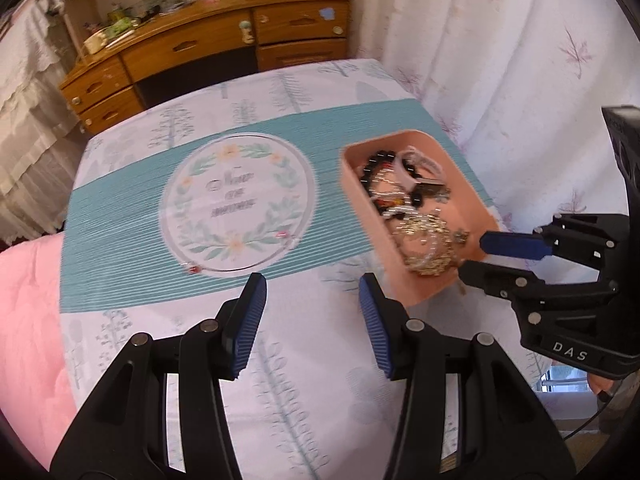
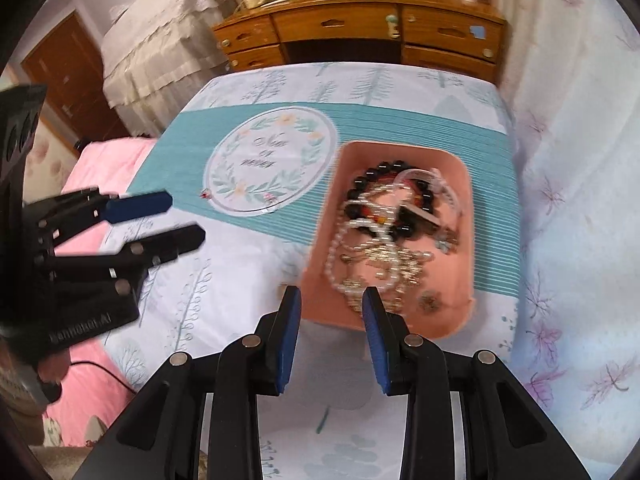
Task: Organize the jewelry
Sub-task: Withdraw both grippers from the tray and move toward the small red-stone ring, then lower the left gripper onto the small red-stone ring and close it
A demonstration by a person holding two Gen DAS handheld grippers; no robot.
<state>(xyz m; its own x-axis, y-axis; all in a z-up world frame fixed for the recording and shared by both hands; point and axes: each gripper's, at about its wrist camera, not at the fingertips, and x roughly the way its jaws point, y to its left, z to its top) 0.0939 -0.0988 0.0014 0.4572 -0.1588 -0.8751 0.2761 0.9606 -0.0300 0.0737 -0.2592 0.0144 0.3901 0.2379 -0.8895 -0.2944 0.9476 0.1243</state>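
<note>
1. Pink quilt (image 1: pixel 28 320): left edge, off the work area.
2. Bench cloth (image 1: pixel 280 120): printed wreath at centre, two small earrings (image 1: pixel 194 268) lying on its ring, apparently laid out apart from the heap.
3. Left gripper (image 1: pixel 310 300): part open, empty, above the bare cloth.
4. Pink tray (image 1: pixel 400 276): right of the wreath; holds tangled bead bracelets (image 2: pixel 390 196), pearls, gold chains, still unsorted.
5. Right gripper (image 2: pixel 330 308): narrowly open, empty, over the tray's near rim, likely placed for picking.
</note>
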